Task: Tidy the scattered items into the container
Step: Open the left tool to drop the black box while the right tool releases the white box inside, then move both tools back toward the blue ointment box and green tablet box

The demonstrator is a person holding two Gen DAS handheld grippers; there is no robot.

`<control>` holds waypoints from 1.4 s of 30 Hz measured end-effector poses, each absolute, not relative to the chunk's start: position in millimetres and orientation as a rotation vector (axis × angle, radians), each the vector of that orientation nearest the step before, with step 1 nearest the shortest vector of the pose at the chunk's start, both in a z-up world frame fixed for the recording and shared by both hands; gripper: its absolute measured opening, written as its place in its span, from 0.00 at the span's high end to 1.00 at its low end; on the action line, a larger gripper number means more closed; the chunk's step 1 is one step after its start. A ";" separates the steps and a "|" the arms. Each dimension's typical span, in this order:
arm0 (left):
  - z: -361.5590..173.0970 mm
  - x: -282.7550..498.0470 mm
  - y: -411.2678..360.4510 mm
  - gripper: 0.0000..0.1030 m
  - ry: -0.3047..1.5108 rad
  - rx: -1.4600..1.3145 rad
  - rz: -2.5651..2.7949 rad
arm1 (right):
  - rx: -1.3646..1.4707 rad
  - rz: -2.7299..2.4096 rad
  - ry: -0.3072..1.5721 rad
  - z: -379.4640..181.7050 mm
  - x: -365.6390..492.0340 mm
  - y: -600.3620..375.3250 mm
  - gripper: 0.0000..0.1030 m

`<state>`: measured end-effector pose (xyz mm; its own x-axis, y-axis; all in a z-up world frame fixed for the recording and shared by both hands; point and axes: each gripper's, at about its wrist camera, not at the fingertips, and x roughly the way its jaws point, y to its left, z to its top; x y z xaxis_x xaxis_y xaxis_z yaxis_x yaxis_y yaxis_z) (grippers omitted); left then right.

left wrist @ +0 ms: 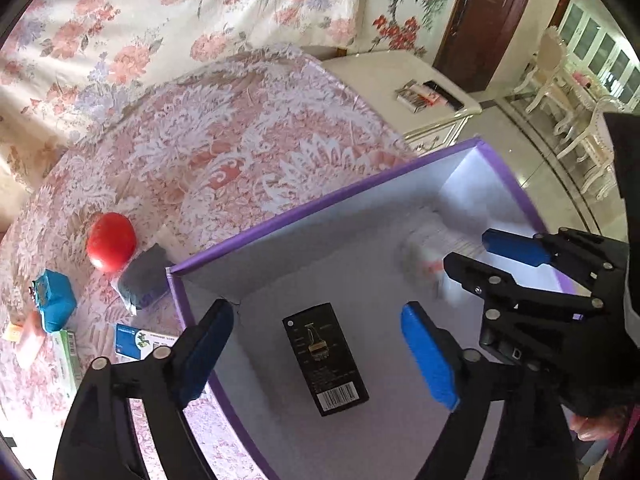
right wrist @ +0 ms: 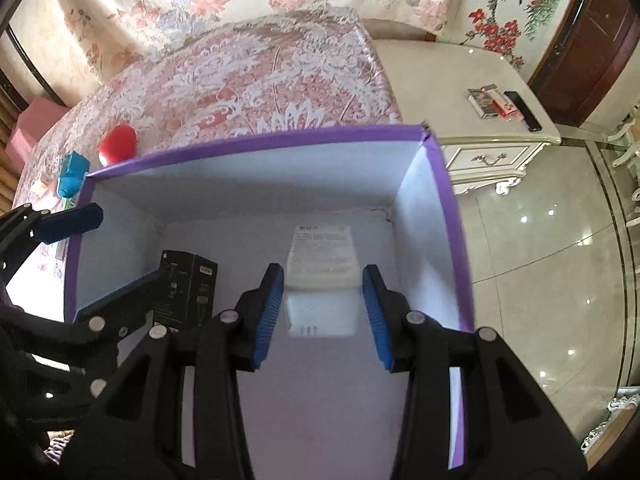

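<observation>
The purple-rimmed container (left wrist: 320, 197) (right wrist: 256, 140) stands on the patterned bedspread. A black box (left wrist: 325, 360) (right wrist: 188, 296) lies on its white floor, directly below my left gripper (left wrist: 320, 354), which is open with nothing between its pads. My right gripper (right wrist: 323, 312) (left wrist: 468, 250) hangs inside the container's right half. A white box (right wrist: 322, 280), blurred in the left wrist view (left wrist: 424, 258), sits between its pads with a thin gap on each side. Still on the bed lie a red ball (left wrist: 111, 242), a grey pouch (left wrist: 144, 280), a teal box (left wrist: 54, 300) and a blue-and-white box (left wrist: 136, 340).
A green-and-white box (left wrist: 68, 356) and a pink item (left wrist: 30, 340) lie at the bed's left edge. A white nightstand (right wrist: 500, 120) with small items stands right of the bed, above a glossy tiled floor (right wrist: 540, 260). A floral cover (left wrist: 160, 20) drapes behind.
</observation>
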<state>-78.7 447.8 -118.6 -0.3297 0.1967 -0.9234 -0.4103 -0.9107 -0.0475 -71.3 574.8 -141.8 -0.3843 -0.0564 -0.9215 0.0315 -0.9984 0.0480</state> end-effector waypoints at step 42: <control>-194.3 -78.1 97.4 0.00 -0.079 -1.764 2.326 | 1.705 -2.091 0.444 -145.6 -86.3 303.3 0.45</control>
